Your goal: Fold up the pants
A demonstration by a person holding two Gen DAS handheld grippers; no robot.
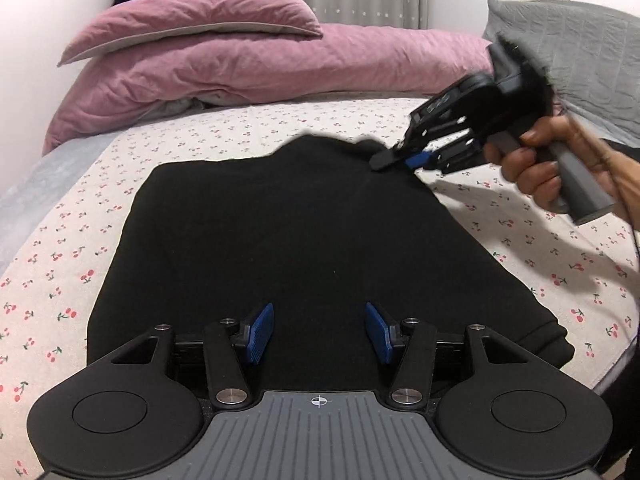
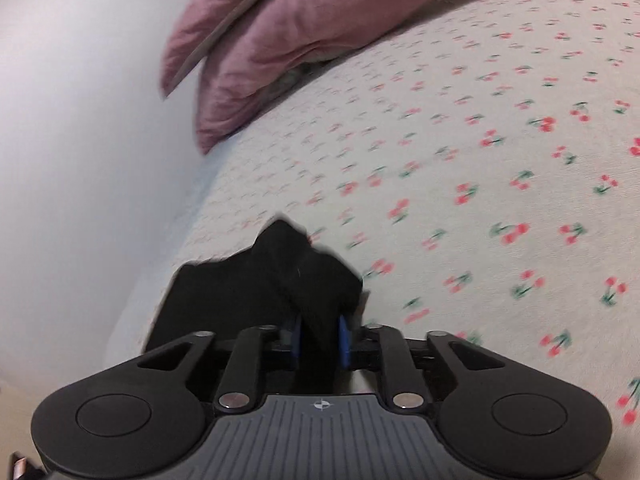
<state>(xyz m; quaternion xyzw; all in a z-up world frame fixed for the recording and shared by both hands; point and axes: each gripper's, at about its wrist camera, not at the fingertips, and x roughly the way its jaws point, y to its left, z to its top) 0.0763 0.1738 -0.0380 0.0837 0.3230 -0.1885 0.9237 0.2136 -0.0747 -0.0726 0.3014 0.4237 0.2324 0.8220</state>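
A bed with a cherry-print sheet (image 1: 520,240) fills the room, a pink duvet (image 1: 240,60) heaped at its head. Black pants (image 1: 300,220) lie folded flat in the middle of the sheet. The left gripper (image 1: 319,332) hovers over their near edge, jaws apart and empty. The right gripper (image 2: 320,340), in a person's hand (image 1: 532,164), pinches the far corner of the pants.
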